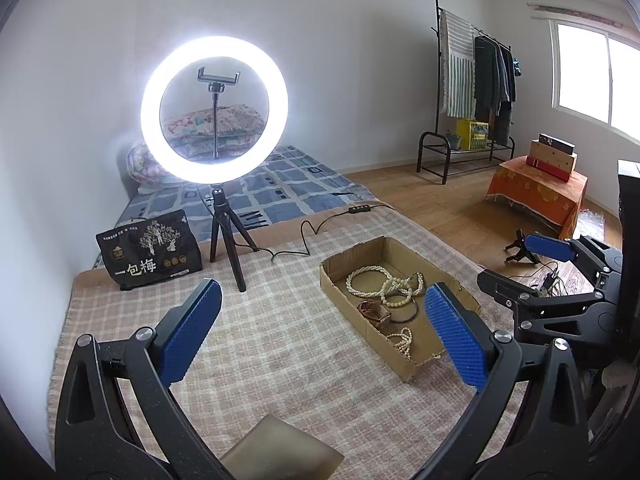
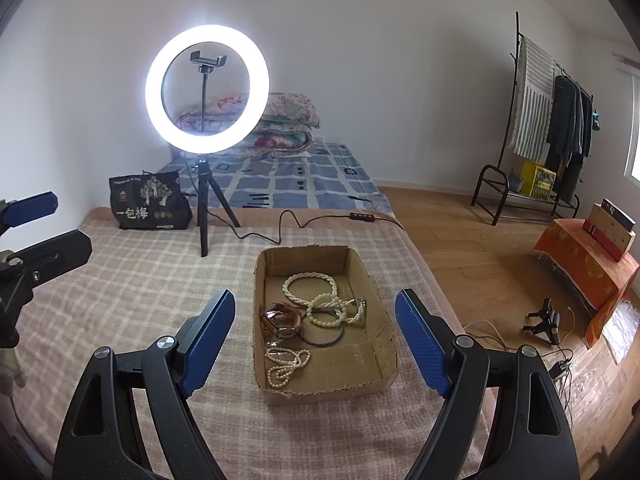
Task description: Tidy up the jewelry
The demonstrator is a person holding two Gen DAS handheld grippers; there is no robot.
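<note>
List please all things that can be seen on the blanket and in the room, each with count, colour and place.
cardboard tray: one, brown, on the checked blanket
pearl strands: several, cream, inside tray
watch: one, copper, inside tray
black ring: one, inside tray
ring light: one, white, lit, behind tray
snack bag: one, black, far left
clothes rack: one, black, by wall
left gripper: jaws open, empty
right gripper: jaws open, empty

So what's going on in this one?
A person holds two grippers over a checked blanket; both the left gripper and the right gripper are open and empty. The jewelry lies in a cardboard tray: pearl strands, a dark bangle, a rose-gold watch. A lit ring light stands behind. Nothing is grasped.
</note>
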